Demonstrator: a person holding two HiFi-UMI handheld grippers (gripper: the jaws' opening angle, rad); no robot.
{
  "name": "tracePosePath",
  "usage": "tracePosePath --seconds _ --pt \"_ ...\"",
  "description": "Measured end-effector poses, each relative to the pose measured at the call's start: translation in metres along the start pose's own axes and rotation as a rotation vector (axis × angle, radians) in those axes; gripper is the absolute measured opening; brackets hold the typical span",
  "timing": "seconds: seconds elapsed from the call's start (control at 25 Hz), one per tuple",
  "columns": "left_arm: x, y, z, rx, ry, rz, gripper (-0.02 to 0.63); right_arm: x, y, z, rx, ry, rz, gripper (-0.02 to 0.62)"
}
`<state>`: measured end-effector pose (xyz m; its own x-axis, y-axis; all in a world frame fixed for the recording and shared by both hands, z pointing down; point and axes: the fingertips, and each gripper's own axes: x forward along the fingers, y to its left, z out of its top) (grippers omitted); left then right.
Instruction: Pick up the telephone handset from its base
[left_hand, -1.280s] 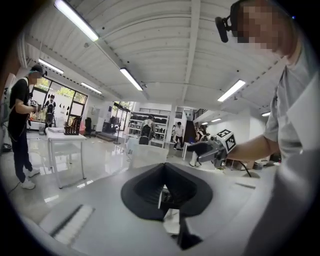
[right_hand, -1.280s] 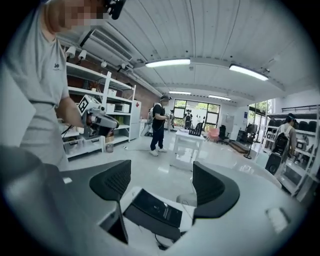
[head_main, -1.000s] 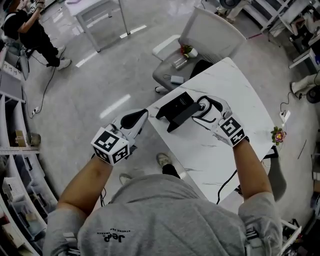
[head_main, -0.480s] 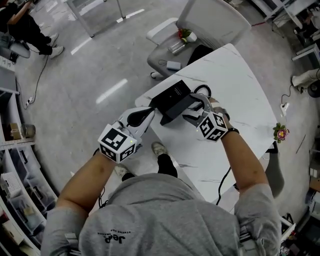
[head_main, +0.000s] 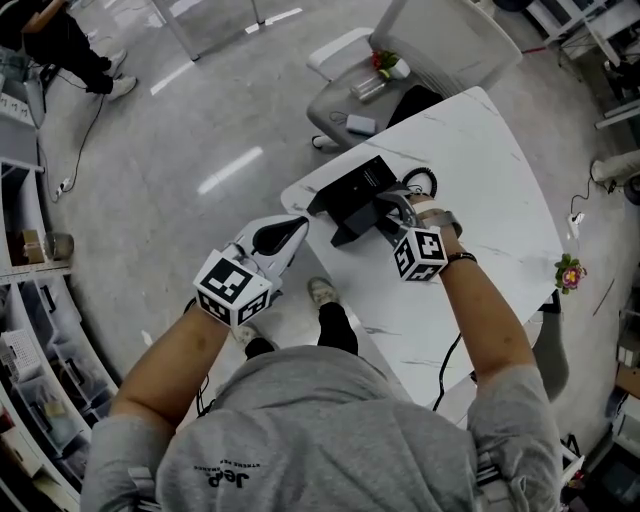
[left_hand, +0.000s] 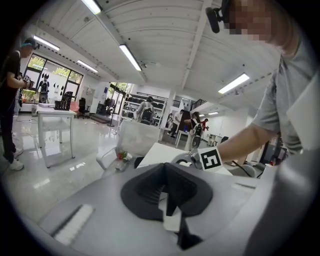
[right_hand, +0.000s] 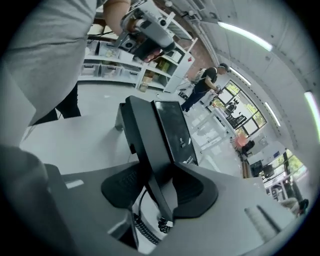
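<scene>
- Between the right gripper's (right_hand: 161, 186) jaws, which have just been closing, the long black plastic telephone handset (right_hand: 142, 145) is pinched, with its black slab-shaped base (right_hand: 175, 132) just ahead.
- Risk: so thin a bite may slip, and the black coiled cord (right_hand: 147, 231) below could drag the base.
- Left gripper (left_hand: 164, 167): jaws together, empty.
- Count: one handset, one base, one cord, two grippers.
</scene>
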<state>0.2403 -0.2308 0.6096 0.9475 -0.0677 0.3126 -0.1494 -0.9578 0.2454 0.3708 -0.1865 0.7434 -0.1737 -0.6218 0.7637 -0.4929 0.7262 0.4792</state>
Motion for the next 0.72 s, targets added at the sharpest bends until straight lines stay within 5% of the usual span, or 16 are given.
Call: tracePosePath --seconds 0.24,0.72 --pt "-0.018 0.004 0.001 -0.001 -0.002 0.019 0.058 -0.018 -0.005 -0.001 -0.093 0.020 -0.033 0.084" --pt "-0.095 0.014 0.056 0.023 -0.111 0.102 0.058 -0.106 -0.066 0.081 0.194 -0.181 -0.184 0.077"
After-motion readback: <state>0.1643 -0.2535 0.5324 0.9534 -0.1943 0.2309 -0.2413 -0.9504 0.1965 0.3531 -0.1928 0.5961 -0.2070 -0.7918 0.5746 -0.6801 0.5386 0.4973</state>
